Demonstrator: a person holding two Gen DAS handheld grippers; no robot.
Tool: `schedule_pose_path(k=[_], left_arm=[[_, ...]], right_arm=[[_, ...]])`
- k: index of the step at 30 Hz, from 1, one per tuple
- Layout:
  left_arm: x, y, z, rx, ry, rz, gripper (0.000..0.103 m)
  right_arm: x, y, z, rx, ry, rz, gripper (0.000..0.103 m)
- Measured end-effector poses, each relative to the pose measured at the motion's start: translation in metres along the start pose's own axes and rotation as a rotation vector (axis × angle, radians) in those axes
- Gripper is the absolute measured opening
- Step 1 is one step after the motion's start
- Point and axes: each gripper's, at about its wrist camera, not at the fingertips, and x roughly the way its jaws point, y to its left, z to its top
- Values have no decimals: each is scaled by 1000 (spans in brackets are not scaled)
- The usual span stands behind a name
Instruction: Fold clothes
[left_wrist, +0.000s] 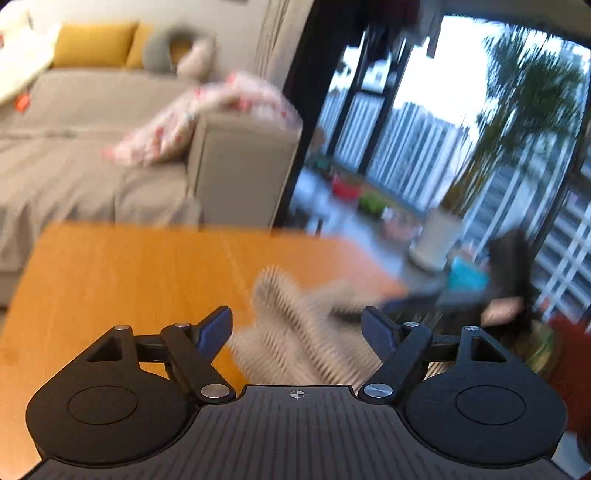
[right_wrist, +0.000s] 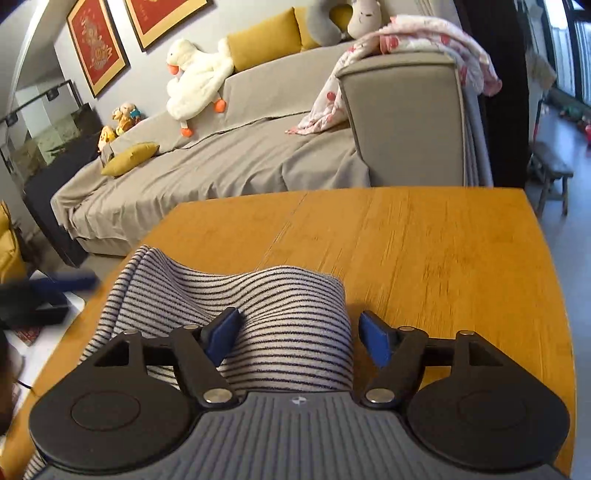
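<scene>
While both jaws gape with nothing held, striped top (right_wrist: 284, 332) lies bunched on worktop (right_wrist: 443, 258). Right hand-held gripper (right_wrist: 299, 336) straddles a fold; left hand-held gripper (left_wrist: 297, 328) hovers. Best pinch 1 edge each, pull flat.

A striped garment (right_wrist: 288, 317) lies folded and humped on the wooden table (right_wrist: 443, 251).

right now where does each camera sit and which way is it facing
Left wrist: rides on the left tongs, looking across the striped garment and wooden table toward the window; only its own open tongs show.
Right wrist: rides on the right tongs, looking over the same garment and table toward the sofa; its open tongs show.
Shared: garment, table, sofa, floral blanket.
</scene>
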Motion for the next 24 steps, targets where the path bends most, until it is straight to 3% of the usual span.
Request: schedule_pose_path(k=[2,5,7,11,18,24], left_arm=[[-7,-4,13,-10,-35,-68,81],[13,-9,21,-8,5,-141,81],[38,-7,17,-19,65,-128,71],[70,7,6,-91,143,-96,66],[70,21,-6,-118,158,-96,59],[72,18,-8,-101,159,-83,59]], right_arm=[[0,1,1,-17,-7,-18,75],[-2,6,2,-42,-15,-46,76],[-5,11,1,-70,-22,-74,78],[-6,24,3,-136,-36,-126,79],[-11,35,6,-185,-55,-162,79],[-54,60,-21,-278,-110,-160,79]])
